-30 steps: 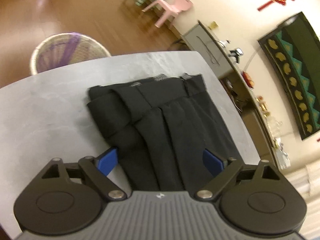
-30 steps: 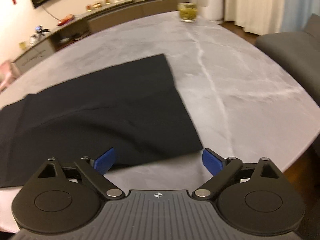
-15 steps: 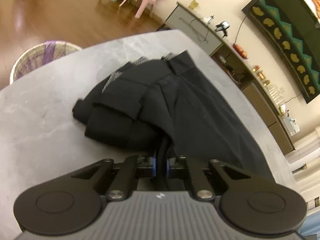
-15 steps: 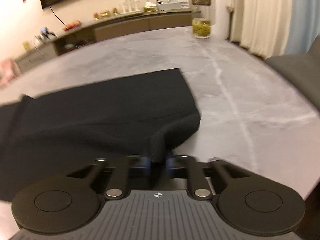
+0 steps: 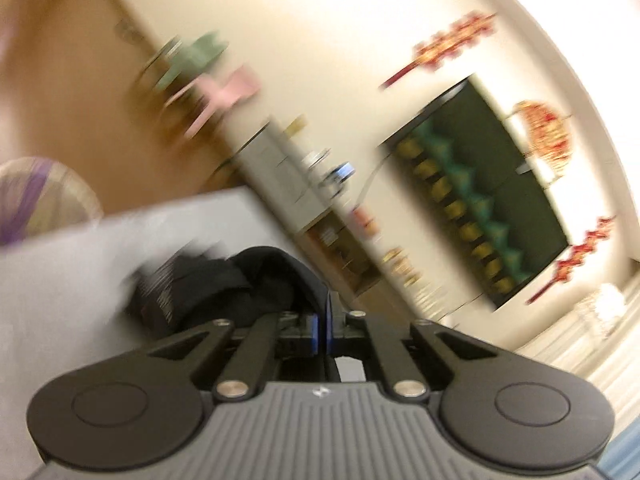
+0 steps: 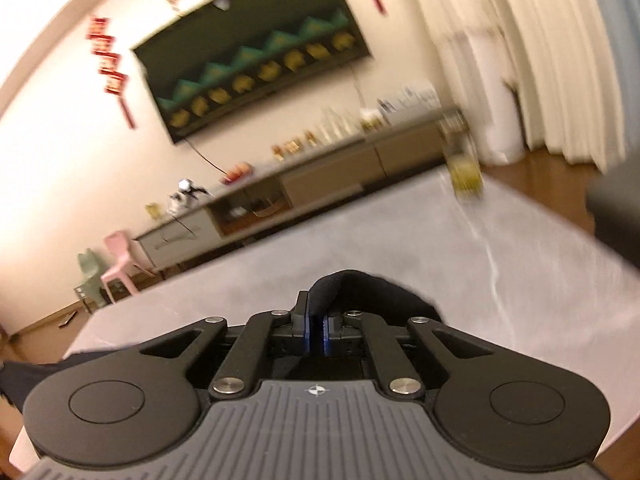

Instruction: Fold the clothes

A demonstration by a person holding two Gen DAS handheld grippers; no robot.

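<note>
At the far left, past the table edge in the left wrist view, stands a round woven basket (image 5: 44,196) with something purple (image 5: 24,204) draped inside it; blur keeps me from saying what that purple thing is. The grey marble-look table (image 5: 60,280) runs across beneath. On it, the black garment (image 5: 248,280) is bunched in a heap, a paler ribbed band showing on its left side, and the left gripper (image 5: 322,322) is clenched tight on a fold of that cloth, its blue pads pressed together with fabric between them. Most of the garment is hidden behind the gripper body.

In the right wrist view, the right gripper (image 6: 316,330) is likewise clamped on a black fold (image 6: 360,292) that arches up over its fingertips, clear of the tabletop (image 6: 520,280). A dark corner of cloth (image 6: 16,376) shows at the lower left edge, cut off by the frame. Farther right, near the table's far edge, sits 1 glass jar (image 6: 464,168) holding something yellow-green; it is too smeared to identify. At the right border a dark grey shape (image 6: 616,216) is cut off, and I cannot tell what it is.
</note>
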